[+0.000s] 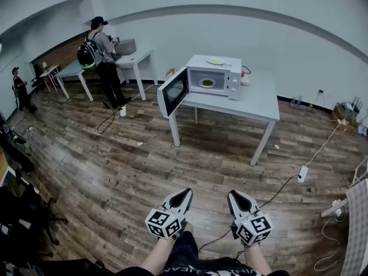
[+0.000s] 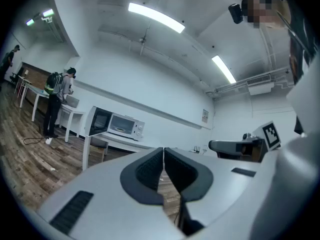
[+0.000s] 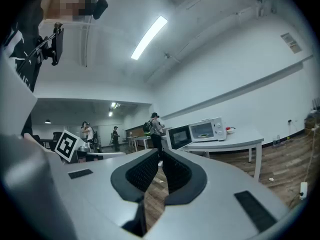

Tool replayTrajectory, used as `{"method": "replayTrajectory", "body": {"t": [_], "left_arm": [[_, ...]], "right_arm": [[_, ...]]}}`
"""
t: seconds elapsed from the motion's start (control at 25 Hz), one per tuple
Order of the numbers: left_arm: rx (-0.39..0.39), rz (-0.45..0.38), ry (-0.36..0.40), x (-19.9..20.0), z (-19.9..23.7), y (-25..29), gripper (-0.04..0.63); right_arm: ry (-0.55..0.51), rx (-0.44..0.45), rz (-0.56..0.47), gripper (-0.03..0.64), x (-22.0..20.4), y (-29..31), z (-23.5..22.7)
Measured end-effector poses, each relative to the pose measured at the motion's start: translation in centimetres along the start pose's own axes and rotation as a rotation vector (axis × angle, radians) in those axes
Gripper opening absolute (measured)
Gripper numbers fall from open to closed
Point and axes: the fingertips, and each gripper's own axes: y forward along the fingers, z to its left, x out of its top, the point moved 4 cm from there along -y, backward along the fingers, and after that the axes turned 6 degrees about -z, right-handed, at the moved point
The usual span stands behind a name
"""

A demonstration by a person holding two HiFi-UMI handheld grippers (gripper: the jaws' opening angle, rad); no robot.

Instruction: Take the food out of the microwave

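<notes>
**Head view, read from left to right.** A person with a backpack is standing at a desk by the far wall, well apart from the work and taking no part in it.

The microwave door is hanging fully open toward the left, so the cavity is lying exposed to a reach from the front.

The left gripper is being carried low in the foreground, pointing level toward the table. Its own view is showing the jaws pressed together with nothing between them.

The food, a green portion on a plate, is sitting inside the microwave and is not yet being touched. A second plate is resting on the oven's roof.

The right gripper is being held just beside the left one, likewise level, clenched and empty. Both tools are well apart from the oven. The closed jaws are probably serving as a carrying posture for the approach, and they will need to part before meeting the plate's rim.

The white table is bearing the oven toward its left end. This is leaving bare surface at the right, which is likely offering a set-down place.

A power strip with its cable is lying on the wood floor to the right of the walking path, where it may be posing a tripping risk.
</notes>
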Motion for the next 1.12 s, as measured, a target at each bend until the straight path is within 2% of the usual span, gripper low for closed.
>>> {"method": "replayTrajectory", "body": {"t": [0.24,0.52,0.76,1.12], "left_arm": [[-0.011,0.016,-0.009,0.4,4.1,3.5,0.015],[-0.044,0.02,-0.006,1.8,10.9,8.3,0.015],[-0.101,0.037,0.007,3.2,16.2,11.7,0.015],[-0.133,0.035,0.001,3.5,20.7,14.7,0.015]], "right_arm": [[0.005,-0.014,-0.001,0.049,-0.2,5.0,-1.9],[-0.01,-0.033,-0.007,0.049,-0.5,13.2,-4.1],[-0.012,-0.046,-0.037,0.049,-0.8,20.2,-4.7],[-0.033,-0.03,-0.013,0.051,-2.0,25.1,-4.4]]}}
